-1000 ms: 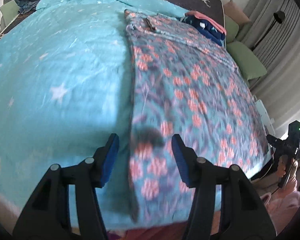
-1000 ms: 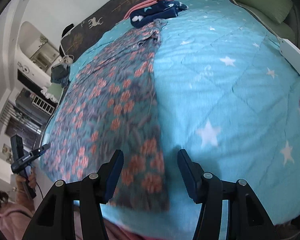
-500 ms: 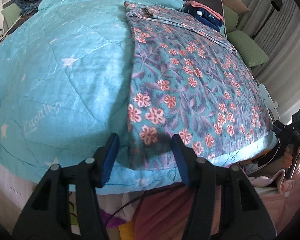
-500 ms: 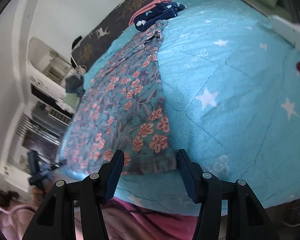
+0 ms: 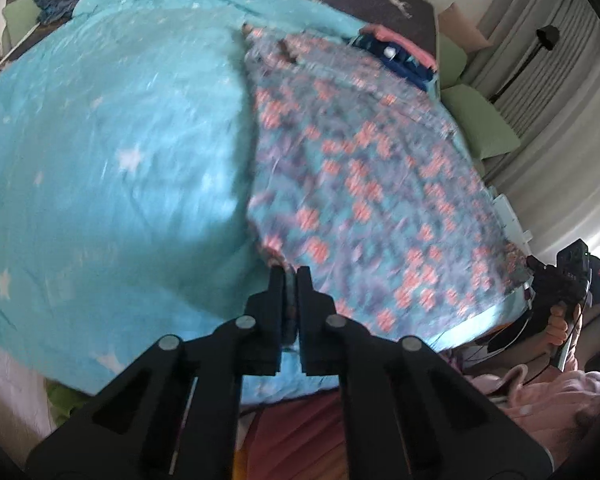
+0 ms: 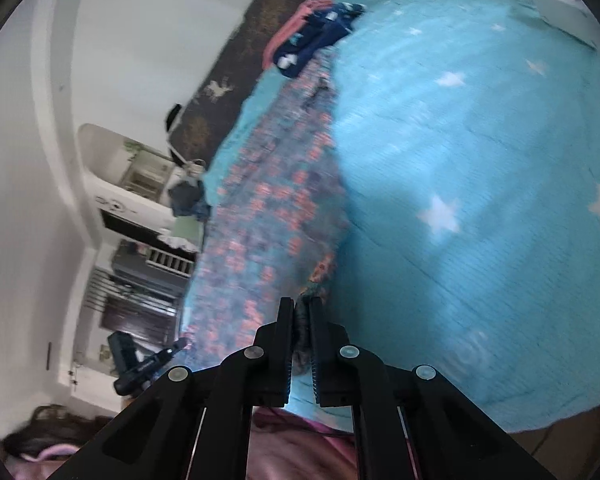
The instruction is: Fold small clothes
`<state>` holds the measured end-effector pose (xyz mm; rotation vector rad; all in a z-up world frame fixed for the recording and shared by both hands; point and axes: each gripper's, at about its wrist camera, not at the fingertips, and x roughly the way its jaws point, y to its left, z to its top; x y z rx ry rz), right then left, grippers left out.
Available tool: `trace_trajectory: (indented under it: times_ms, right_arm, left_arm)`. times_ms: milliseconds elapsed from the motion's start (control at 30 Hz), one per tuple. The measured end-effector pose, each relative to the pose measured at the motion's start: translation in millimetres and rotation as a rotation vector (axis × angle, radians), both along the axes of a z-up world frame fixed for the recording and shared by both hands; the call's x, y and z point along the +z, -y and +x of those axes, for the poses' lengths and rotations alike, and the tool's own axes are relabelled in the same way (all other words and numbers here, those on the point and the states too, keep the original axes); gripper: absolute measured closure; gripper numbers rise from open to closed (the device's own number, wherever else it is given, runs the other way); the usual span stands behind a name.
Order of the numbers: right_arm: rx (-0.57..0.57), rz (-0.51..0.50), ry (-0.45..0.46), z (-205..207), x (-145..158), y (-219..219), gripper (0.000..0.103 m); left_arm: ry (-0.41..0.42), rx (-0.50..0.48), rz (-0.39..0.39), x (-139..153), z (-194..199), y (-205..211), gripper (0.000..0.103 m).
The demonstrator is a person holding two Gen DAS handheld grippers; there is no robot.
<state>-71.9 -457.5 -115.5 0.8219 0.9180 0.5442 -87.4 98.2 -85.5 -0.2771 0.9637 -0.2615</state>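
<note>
The floral garment (image 5: 364, 184) lies spread flat along the bed, on top of a turquoise quilt (image 5: 112, 168) printed with white stars. Its near hem sits at the edge of the bed closest to both cameras, and both near corners are pinched.

The left claw (image 5: 289, 280) is closed down to a narrow slit, with the garment's near left corner clamped between its black fingers (image 5: 277, 292) — a fold of the cloth shows in the gap. In the same view the right claw (image 5: 540, 280) appears far off at the garment's other near corner, held in a hand (image 5: 560, 322).

From the right wrist, the right claw (image 6: 302, 308) is likewise nearly closed, gripping a bunched bit of the floral garment (image 6: 268, 216) at its near right corner, the cloth rising slightly off the quilt (image 6: 480, 160) towards the fingers. The left claw (image 6: 176, 348) is visible low on the left, at the far corner of the hem.

At the head end of the garment lies a folded pile of clothes (image 5: 396, 58) — navy with a pink piece on top — touching or just beside the garment's far end. Green pillows (image 5: 480, 128) lie beyond the right edge of the bed. Both views are motion-blurred, so finer detail of the print is unclear.
</note>
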Motion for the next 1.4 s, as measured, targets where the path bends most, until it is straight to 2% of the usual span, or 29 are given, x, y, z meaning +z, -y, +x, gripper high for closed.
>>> trace_trajectory:
  times_ms: [233, 367, 567, 633, 733, 800, 867, 900, 933, 1000, 1067, 1100, 1167, 1267, 1400]
  right_arm:
    - [-0.031, 0.011, 0.1, 26.8, 51.7, 3.6, 0.097]
    - [-0.038, 0.014, 0.157, 66.8, 82.3, 4.8, 0.097]
    - [-0.068, -0.014, 0.193, 153.9, 109.1, -2.7, 0.098]
    - [-0.076, -0.01, 0.181, 181.6, 109.5, -3.2, 0.098]
    - [-0.1, -0.076, 0.122, 220.8, 98.5, -9.8, 0.098]
    - [-0.069, -0.178, 0.089, 227.2, 87.7, -21.9, 0.096]
    - [0.009, -0.302, 0.085, 219.4, 73.9, -38.5, 0.095]
    - [0.037, -0.344, 0.076, 214.3, 66.3, -43.2, 0.095]
    - [0.056, -0.372, 0.066, 210.9, 60.2, -46.2, 0.093]
    - [0.094, -0.419, 0.041, 198.2, 44.1, -50.7, 0.091]
    - [0.106, -0.435, 0.013, 193.0, 32.1, -51.7, 0.082]
    - [0.097, -0.445, 0.001, 192.6, 28.8, -51.5, 0.08]
    - [0.08, -0.464, -0.001, 193.8, 27.7, -51.4, 0.077]
    - [0.066, -0.494, 0.004, 198.0, 30.2, -51.4, 0.074]
    - [0.072, -0.511, 0.002, 202.1, 31.1, -59.5, 0.074]
  left_arm:
    - [0.142, 0.008, -0.001, 53.0, 33.8, -1.9, 0.096]
    - [0.205, 0.026, 0.041, 75.7, 77.9, -3.4, 0.096]
    - [0.215, 0.043, 0.043, 88.8, 156.7, -7.6, 0.099]
    - [0.194, 0.045, 0.052, 86.6, 187.5, -7.0, 0.099]
    - [0.141, 0.031, 0.044, 76.2, 208.8, -5.8, 0.098]
    - [0.128, 0.009, 0.083, 65.1, 207.5, -2.4, 0.097]
    - [0.11, -0.036, 0.125, 46.7, 196.7, 0.5, 0.082]
    - [0.096, -0.051, 0.127, 38.0, 191.2, 0.8, 0.068]
    - [0.079, -0.066, 0.123, 28.6, 186.4, 2.9, 0.06]
    - [0.044, -0.101, 0.11, 13.1, 177.5, 5.8, 0.057]
    - [0.026, -0.126, 0.115, 3.0, 168.9, 9.3, 0.056]
    - [0.023, -0.133, 0.124, -0.7, 165.7, 10.5, 0.053]
    - [0.023, -0.143, 0.136, -6.8, 158.5, 13.3, 0.048]
    - [0.018, -0.171, 0.143, -10.8, 150.4, 16.9, 0.047]
    - [0.046, -0.204, 0.203, -12.0, 143.7, 23.9, 0.046]
